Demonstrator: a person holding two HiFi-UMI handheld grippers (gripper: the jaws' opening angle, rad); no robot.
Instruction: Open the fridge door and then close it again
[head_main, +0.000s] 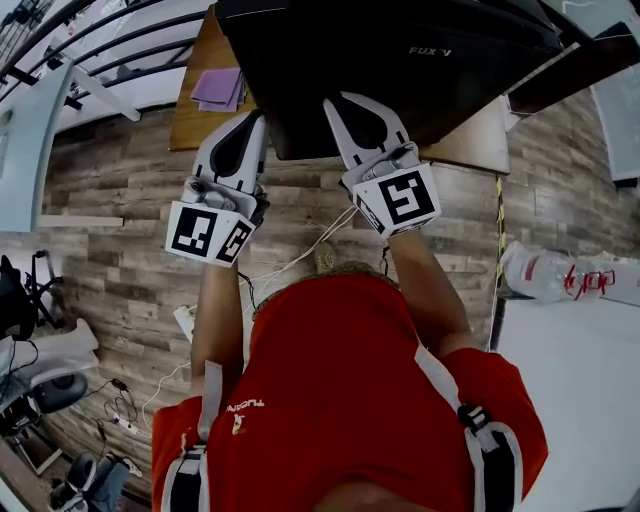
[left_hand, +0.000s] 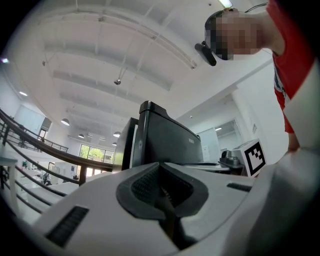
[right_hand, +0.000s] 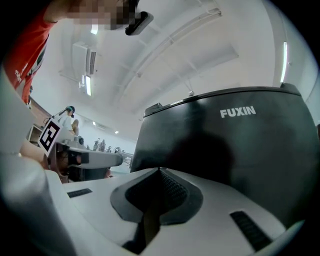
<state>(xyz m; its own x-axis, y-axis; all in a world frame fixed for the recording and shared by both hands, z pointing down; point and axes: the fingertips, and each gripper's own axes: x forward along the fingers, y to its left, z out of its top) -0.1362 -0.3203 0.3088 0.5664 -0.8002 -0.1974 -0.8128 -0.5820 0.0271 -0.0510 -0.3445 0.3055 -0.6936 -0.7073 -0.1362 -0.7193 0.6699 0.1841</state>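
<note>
You are standing on a grey wood-plank floor (head_main: 120, 250), looking down at a low wooden table (head_main: 200, 110). The black fridge (head_main: 400, 60) is sitting on that table, straight ahead of you. Its front is filling much of the right gripper view (right_hand: 240, 145), and the lettering FUXIN is showing near its top. A few purple sheets (head_main: 220, 88) are lying on the table to the left of the fridge. White railing (head_main: 110, 40) is running across the upper left, and a white table (head_main: 570, 380) is standing on your right. Thin cables (head_main: 300, 255) are trailing over the floor in front of you. Both gripper views are looking up at a white ceiling (left_hand: 125, 50) with lamps.

You are holding the left gripper (head_main: 252, 120) with its jaws pressed together and nothing between them, and its own view (left_hand: 160, 165) is showing the same. It is pointing at the fridge's left front corner (left_hand: 165, 140).

You are holding the right gripper (head_main: 350, 100) with its jaws pressed together too, and empty (right_hand: 160, 170). It is sitting close in front of the fridge front. Whether either tip is touching the fridge, you cannot tell.
</note>
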